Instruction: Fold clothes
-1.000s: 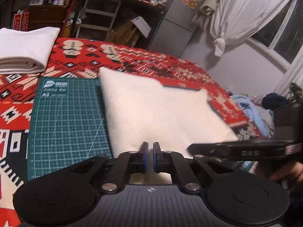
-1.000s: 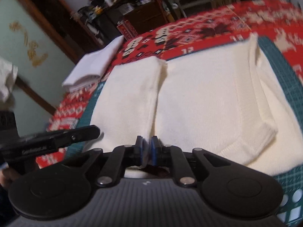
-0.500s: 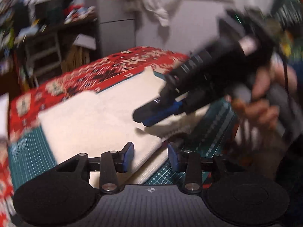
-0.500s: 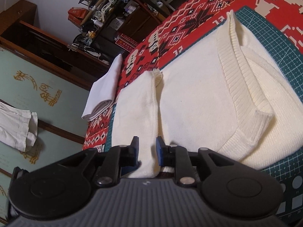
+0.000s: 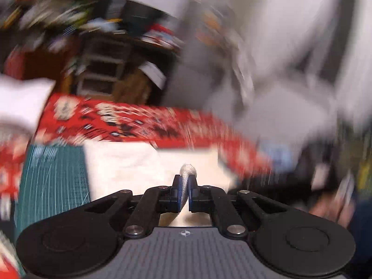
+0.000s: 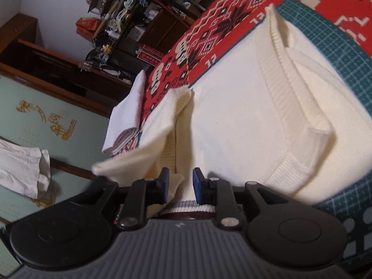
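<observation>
1. Sweater (image 6: 234, 125), cream knit, was laid partly folded on a green cutting mat (image 6: 344, 53) over a red patterned blanket (image 6: 209, 34); its ribbed hem (image 6: 286, 88) was turned up across the body and a sleeve (image 6: 160, 127) was doubled along one side.
2. Left gripper (image 5: 184, 191) was seen clenched on a pinch of the cream knit, which stood up between the blue pads (image 5: 178, 193); the rest of that view was heavily blurred.
3. Right gripper (image 6: 180, 184) was held with its jaws parted, straddling the near edge of the sweater by the sleeve; no cloth was clamped.
4. A folded white garment (image 6: 130, 116) was set aside on the blanket, apart from the mat.
5. The step in hand was judged to be a further fold, begun at the near edge with one corner taken.
6. The next move was judged to call for the right jaws to be closed on the edge, so that both corners could be lifted level and carried across.
</observation>
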A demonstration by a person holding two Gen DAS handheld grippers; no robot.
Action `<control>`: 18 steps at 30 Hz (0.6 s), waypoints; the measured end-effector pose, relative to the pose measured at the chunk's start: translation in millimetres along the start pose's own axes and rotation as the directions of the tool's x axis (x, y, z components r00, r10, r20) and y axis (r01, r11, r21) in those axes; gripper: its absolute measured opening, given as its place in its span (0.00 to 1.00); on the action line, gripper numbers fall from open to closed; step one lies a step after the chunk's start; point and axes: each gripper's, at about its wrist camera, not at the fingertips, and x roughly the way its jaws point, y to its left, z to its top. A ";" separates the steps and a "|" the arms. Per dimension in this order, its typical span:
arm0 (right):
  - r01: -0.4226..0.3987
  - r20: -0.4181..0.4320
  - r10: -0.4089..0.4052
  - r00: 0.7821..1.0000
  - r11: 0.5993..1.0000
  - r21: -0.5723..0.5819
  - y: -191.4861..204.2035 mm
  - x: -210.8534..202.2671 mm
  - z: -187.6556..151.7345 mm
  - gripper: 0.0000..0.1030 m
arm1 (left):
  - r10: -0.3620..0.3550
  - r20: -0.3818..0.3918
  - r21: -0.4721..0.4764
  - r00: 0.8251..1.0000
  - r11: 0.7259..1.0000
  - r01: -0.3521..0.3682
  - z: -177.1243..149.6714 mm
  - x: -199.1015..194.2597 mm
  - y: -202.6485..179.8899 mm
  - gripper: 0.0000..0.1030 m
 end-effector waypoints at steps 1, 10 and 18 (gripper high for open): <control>0.008 -0.002 -0.009 1.000 0.999 -0.048 5.9 5.2 -0.8 0.24 | -0.006 0.022 -0.078 1.000 0.997 0.007 2.3 -4.7 9.1 0.05; 0.028 -0.064 -0.040 0.997 0.984 -0.175 27.8 43.2 -8.7 0.29 | -0.024 0.044 -0.228 0.999 0.973 0.033 6.5 -8.6 28.3 0.05; 0.092 0.014 -0.091 0.996 0.960 -0.266 40.4 26.6 -19.8 0.02 | -0.052 0.040 -0.225 0.998 0.972 0.060 4.4 -10.0 28.5 0.05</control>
